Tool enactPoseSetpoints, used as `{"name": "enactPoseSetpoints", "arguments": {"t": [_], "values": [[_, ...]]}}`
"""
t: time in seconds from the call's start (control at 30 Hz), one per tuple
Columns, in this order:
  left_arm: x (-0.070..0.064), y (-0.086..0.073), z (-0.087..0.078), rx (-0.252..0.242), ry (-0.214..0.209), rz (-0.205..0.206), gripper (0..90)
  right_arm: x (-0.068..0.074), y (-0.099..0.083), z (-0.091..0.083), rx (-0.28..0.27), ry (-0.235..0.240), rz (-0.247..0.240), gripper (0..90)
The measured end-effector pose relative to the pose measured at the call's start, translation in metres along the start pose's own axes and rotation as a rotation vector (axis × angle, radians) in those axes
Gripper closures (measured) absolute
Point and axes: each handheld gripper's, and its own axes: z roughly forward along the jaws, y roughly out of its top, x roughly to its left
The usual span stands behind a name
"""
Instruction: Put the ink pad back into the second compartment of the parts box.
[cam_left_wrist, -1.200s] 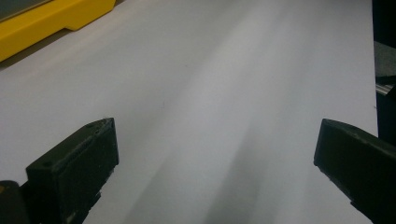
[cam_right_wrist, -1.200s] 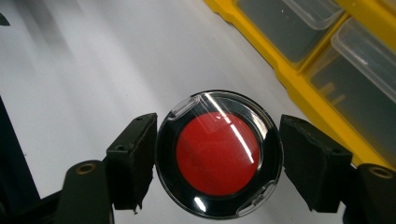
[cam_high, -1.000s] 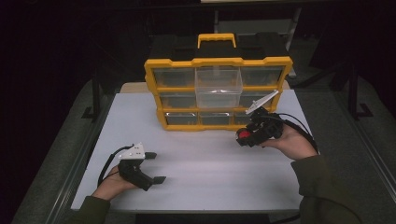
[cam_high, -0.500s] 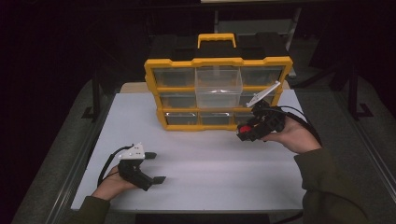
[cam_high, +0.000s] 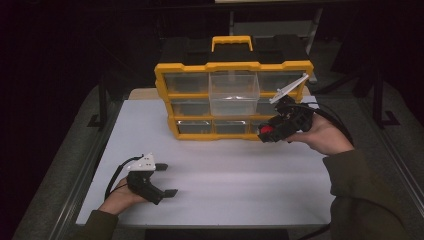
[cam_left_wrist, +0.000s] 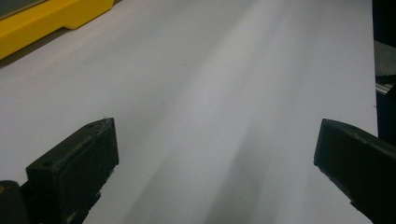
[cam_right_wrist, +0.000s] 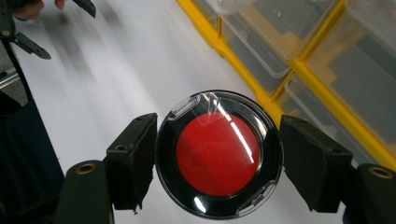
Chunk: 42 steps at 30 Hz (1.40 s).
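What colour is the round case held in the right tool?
Red centre with a black rim under a clear lid: the round case, best in the right gripper view.

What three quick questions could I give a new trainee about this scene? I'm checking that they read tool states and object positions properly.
1. True or false: the right tool is shut on the round red compact.
2. Which drawer of the yellow organizer stands pulled out? A) top middle B) bottom left C) bottom right
3. Fill in: the left tool hangs ____ over the white table, with nothing between its jaws.

Key
1. True: both jaws press the compact's black rim, seen in the right gripper view.
2. A: the clear top middle drawer juts forward.
3. open: its jaws stand wide apart in the left gripper view.
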Motion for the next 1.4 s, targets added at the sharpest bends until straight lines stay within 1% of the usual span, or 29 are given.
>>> {"name": "enactPoseSetpoints", "arguments": {"t": [0.1,0.23,0.27,0.3,0.33,0.5,0.57,0.73,0.87,1.03,1.2,1.3,1.4], "values": [[0.000,0.000,0.000,0.000,-0.001,0.000,0.0,0.001,0.004,-0.006,0.006,-0.004,-0.001,29.0],[0.000,0.000,-0.001,0.000,-0.003,0.000,0.0,0.001,0.009,-0.017,0.004,-0.018,-0.019,29.0],[0.000,0.000,-0.001,0.000,-0.003,0.000,0.0,0.001,0.009,-0.017,0.004,-0.018,-0.019,29.0],[0.000,0.000,-0.001,0.000,-0.004,-0.001,0.0,0.002,0.013,-0.024,0.001,-0.022,-0.023,29.0],[0.000,0.000,-0.001,0.000,-0.004,0.000,0.0,0.002,0.014,-0.026,0.002,-0.023,-0.016,29.0],[0.000,0.000,0.000,0.002,-0.005,-0.001,0.0,0.000,0.022,-0.040,-0.002,-0.034,-0.033,29.0],[0.000,0.000,0.000,0.005,-0.008,0.000,0.0,0.000,0.025,-0.045,-0.003,-0.039,-0.032,28.9],[-0.001,0.000,0.000,0.003,-0.010,-0.008,0.0,-0.002,0.032,-0.059,-0.022,-0.043,-0.030,28.9],[0.000,0.000,0.000,0.007,-0.012,-0.002,0.0,-0.002,0.037,-0.070,-0.035,-0.047,-0.031,29.0],[0.000,0.000,0.000,0.006,-0.009,-0.004,0.0,-0.003,0.044,-0.082,-0.043,-0.049,-0.036,29.0],[-0.001,-0.001,0.001,0.008,-0.011,0.001,0.0,-0.002,0.056,-0.094,-0.064,-0.056,-0.041,28.9],[-0.001,0.000,0.000,0.006,-0.010,0.001,0.0,0.001,0.065,-0.100,-0.076,-0.056,-0.052,28.9],[-0.001,0.000,0.000,0.006,-0.011,0.001,0.0,0.001,0.073,-0.101,-0.083,-0.054,-0.059,28.9]]}}
